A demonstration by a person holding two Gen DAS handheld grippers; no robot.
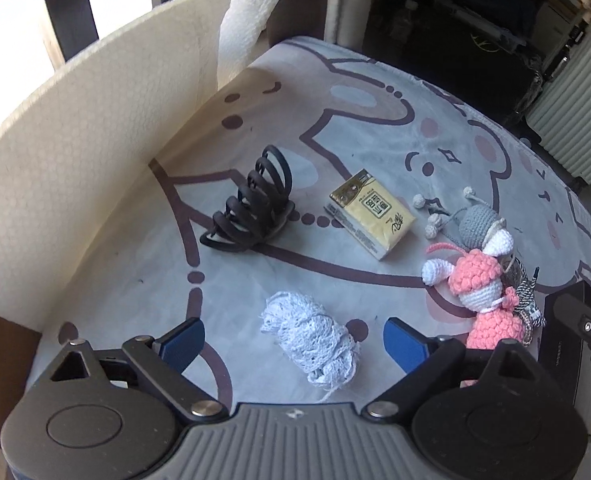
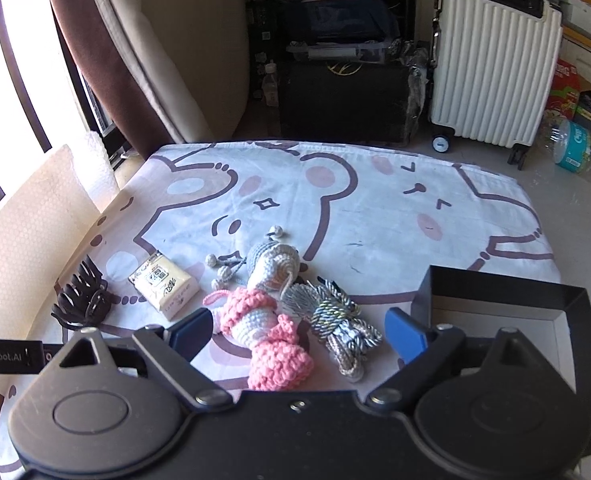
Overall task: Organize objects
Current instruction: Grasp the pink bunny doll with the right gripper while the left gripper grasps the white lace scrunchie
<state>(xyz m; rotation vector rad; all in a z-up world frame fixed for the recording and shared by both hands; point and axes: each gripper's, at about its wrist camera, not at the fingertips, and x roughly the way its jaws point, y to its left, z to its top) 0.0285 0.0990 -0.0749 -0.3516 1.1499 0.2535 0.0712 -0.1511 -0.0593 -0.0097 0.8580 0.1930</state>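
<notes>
Right under the left gripper sat a crumpled white lace fabric bundle, lying between the two blue-padded fingers, which were spread wide with nothing in them. Same deal on the other side: the right gripper was wide open and empty, hovering over the pink and white crochet doll, with a silvery grey braided cord bundle just beside it.

Everything sat on a cartoon-bear printed cloth. Further out were a black plastic claw hair clip, a yellow pocket tissue pack and a grey and white crochet toy with little pompoms, touching the pink doll. An open black box with a pale inside stood at the right edge of the cloth, just beside the right gripper, so my guess was that's where stuff was meant to go.

For a good pick, I'd have dropped the left one straight down over the lace so both pads caught the thick middle, not a loose edge, since that fabric looked floppy and would probably sag or unravel. On the right, the doll and cord were crowded together, so centring on the doll's waist seemed smart to avoid dragging the cord along.
</notes>
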